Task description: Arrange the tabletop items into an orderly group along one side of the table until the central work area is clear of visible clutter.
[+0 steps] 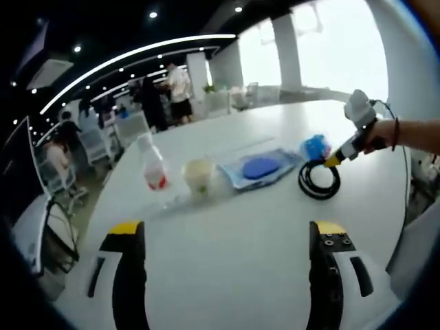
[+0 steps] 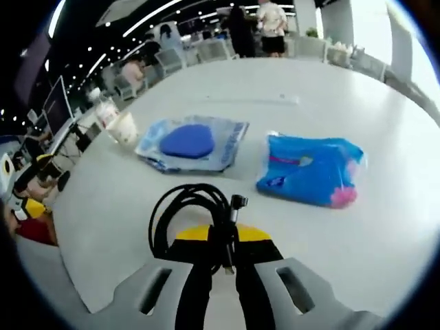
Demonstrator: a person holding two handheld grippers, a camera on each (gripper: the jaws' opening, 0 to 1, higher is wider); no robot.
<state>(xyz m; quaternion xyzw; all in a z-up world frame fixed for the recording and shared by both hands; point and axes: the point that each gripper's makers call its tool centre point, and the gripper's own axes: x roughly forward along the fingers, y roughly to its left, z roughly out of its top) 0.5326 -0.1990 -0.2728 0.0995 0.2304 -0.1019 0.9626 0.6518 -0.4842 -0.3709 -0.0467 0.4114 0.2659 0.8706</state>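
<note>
Right tool (image 2: pixel 221 265) grips the black cable (image 2: pixel 196 216) on the tabletop (image 2: pixel 357 254), near the blue packet (image 2: pixel 309 172); left tool (image 1: pixel 227 237) gapes wide, holding nothing.

I can read no text, brand or number anywhere ahead of either gripper. The red label on the bottle (image 1: pixel 154 170) beyond my left gripper is only a blur, and the print on the blue packet (image 2: pixel 311 170) just ahead of my right gripper is too soft to make out.
</note>
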